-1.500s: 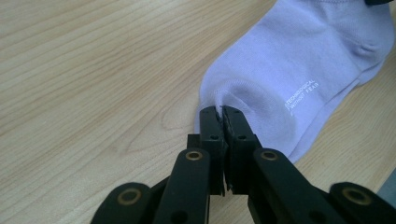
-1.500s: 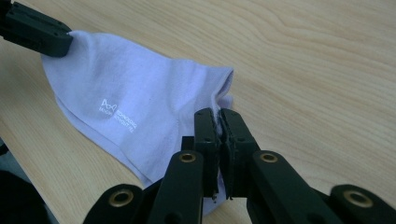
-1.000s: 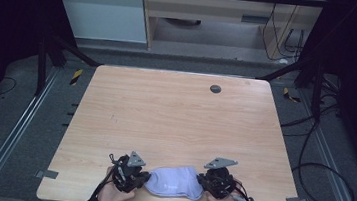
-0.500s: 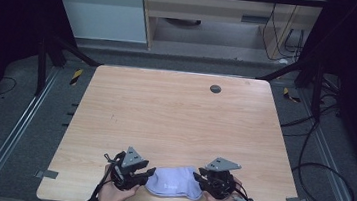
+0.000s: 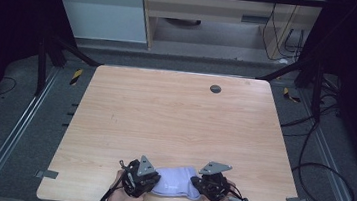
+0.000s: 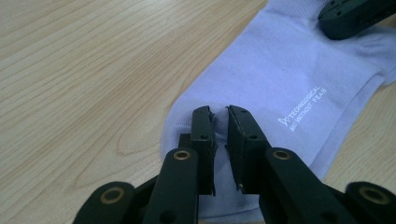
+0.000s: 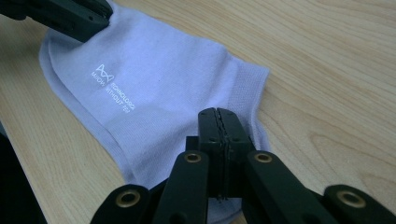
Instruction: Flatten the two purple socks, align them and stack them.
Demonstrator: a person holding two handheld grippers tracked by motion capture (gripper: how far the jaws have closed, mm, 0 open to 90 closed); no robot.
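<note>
A pale lavender sock point(image 5: 174, 180) with small white lettering lies flat near the table's front edge. My left gripper point(image 5: 155, 182) sits at its left end. In the left gripper view the sock point(image 6: 280, 70) runs away from the left gripper point(image 6: 219, 114), whose jaws have just been closing and pinch a small fold of fabric in a narrow gap. My right gripper point(image 5: 195, 185) is at the right end. In the right gripper view the right gripper point(image 7: 218, 114) has its jaws fully together, tips down in the sock point(image 7: 154, 79) near the cuff.
The wooden table point(image 5: 165, 114) stretches away bare behind the sock, with a dark round grommet point(image 5: 215, 89) near its far edge. The front edge runs just below both hands. Cables point(image 5: 310, 164) lie on the floor to the right.
The left gripper has shifted a little to the right, onto the sock's left end. The right gripper has stayed in place. The sock looks slightly shorter between them.
</note>
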